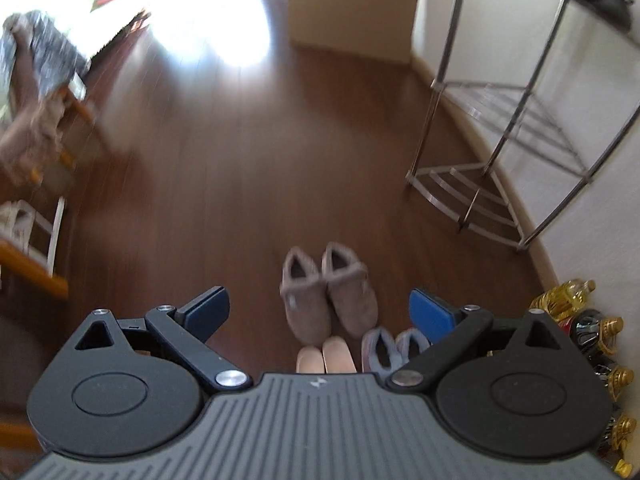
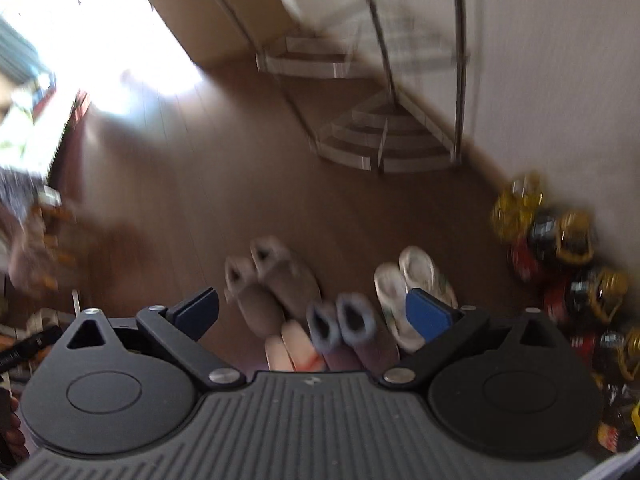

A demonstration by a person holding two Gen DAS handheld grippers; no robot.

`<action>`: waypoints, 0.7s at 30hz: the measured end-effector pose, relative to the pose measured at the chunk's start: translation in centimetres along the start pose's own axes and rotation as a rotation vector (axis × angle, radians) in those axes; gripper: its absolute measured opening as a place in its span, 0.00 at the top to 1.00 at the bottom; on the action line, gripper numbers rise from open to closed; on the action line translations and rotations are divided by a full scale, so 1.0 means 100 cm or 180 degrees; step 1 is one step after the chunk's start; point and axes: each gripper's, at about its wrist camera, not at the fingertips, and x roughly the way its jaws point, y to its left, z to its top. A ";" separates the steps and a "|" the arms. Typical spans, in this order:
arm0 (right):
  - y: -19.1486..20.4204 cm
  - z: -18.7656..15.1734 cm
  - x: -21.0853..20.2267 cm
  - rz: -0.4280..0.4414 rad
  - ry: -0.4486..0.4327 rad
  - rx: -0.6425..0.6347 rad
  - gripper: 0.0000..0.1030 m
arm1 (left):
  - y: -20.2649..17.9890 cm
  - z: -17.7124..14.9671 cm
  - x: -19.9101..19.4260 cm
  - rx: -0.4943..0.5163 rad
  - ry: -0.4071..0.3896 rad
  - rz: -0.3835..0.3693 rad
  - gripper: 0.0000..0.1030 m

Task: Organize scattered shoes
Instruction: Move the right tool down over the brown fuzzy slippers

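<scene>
Shoes: brown slipper pair (image 1: pixel 328 292), grey pair (image 1: pixel 394 346), pink pair (image 1: pixel 326 356) and white sandals (image 2: pixel 412 292) are lying clustered on floor (image 1: pixel 240 184), well apart from corner rack (image 1: pixel 492 184).
Left hand-held gripper (image 1: pixel 320 312): spread, pinching nothing.
Right hand-held gripper (image 2: pixel 314 312): spread, pinching nothing.
Risk: shoes are touching; wide jaws may be catching two, or knocking bottles (image 2: pixel 560 240).
</scene>
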 end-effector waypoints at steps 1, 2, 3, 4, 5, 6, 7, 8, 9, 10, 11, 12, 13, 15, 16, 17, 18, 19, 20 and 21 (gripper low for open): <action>-0.005 -0.001 0.013 -0.0009 0.0101 -0.0010 0.07 | -0.003 -0.006 0.006 -0.0035 0.0052 -0.0001 0.05; -0.010 -0.002 0.024 -0.0018 0.0178 -0.0024 0.09 | -0.007 -0.012 0.012 -0.0071 0.0103 -0.0002 0.05; -0.015 -0.002 0.035 -0.0030 0.0256 -0.0046 0.11 | -0.011 -0.018 0.018 -0.0085 0.0141 0.0005 0.05; -0.018 -0.001 0.045 -0.0042 0.0324 -0.0073 0.11 | -0.016 -0.024 0.025 -0.0083 0.0169 0.0018 0.05; -0.022 0.000 0.055 -0.0060 0.0387 -0.0114 0.15 | -0.021 -0.030 0.032 -0.0081 0.0197 0.0032 0.05; -0.027 0.001 0.066 -0.0085 0.0444 -0.0171 0.19 | -0.026 -0.035 0.040 -0.0079 0.0235 0.0035 0.05; -0.031 0.001 0.073 -0.0108 0.0493 -0.0217 0.21 | -0.030 -0.038 0.048 -0.0076 0.0280 0.0033 0.05; -0.034 0.001 0.079 -0.0140 0.0546 -0.0255 0.25 | -0.035 -0.042 0.056 -0.0073 0.0325 0.0030 0.05; -0.037 0.002 0.088 -0.0182 0.0613 -0.0294 0.25 | -0.039 -0.044 0.064 -0.0067 0.0352 0.0017 0.05; -0.039 0.002 0.097 -0.0205 0.0670 -0.0329 0.26 | -0.043 -0.046 0.071 -0.0058 0.0365 -0.0005 0.05; -0.040 0.001 0.106 -0.0205 0.0717 -0.0362 0.26 | -0.045 -0.046 0.077 -0.0050 0.0367 -0.0018 0.05; -0.041 0.001 0.116 -0.0205 0.0764 -0.0395 0.26 | -0.047 -0.045 0.083 -0.0030 0.0356 -0.0027 0.05; -0.041 0.000 0.124 -0.0209 0.0795 -0.0430 0.26 | -0.049 -0.044 0.090 0.0002 0.0345 -0.0026 0.05; -0.033 -0.004 0.151 -0.0254 0.0819 -0.0618 0.26 | -0.048 -0.043 0.105 0.0067 0.0322 -0.0013 0.05; -0.028 -0.005 0.162 -0.0271 0.0813 -0.0704 0.26 | -0.046 -0.042 0.114 0.0097 0.0305 -0.0007 0.05; -0.022 -0.005 0.175 -0.0269 0.0792 -0.0791 0.27 | -0.044 -0.041 0.121 0.0116 0.0294 0.0002 0.05; -0.012 -0.005 0.191 -0.0260 0.0758 -0.0900 0.27 | -0.041 -0.040 0.130 0.0137 0.0278 0.0015 0.05; -0.003 -0.004 0.204 -0.0250 0.0727 -0.0974 0.27 | -0.035 -0.038 0.141 0.0174 0.0260 0.0015 0.05; 0.007 -0.001 0.219 -0.0225 0.0682 -0.1034 0.27 | -0.029 -0.036 0.152 0.0218 0.0246 0.0003 0.05; 0.020 0.002 0.238 -0.0187 0.0618 -0.1094 0.27 | -0.023 -0.033 0.164 0.0262 0.0232 -0.0008 0.05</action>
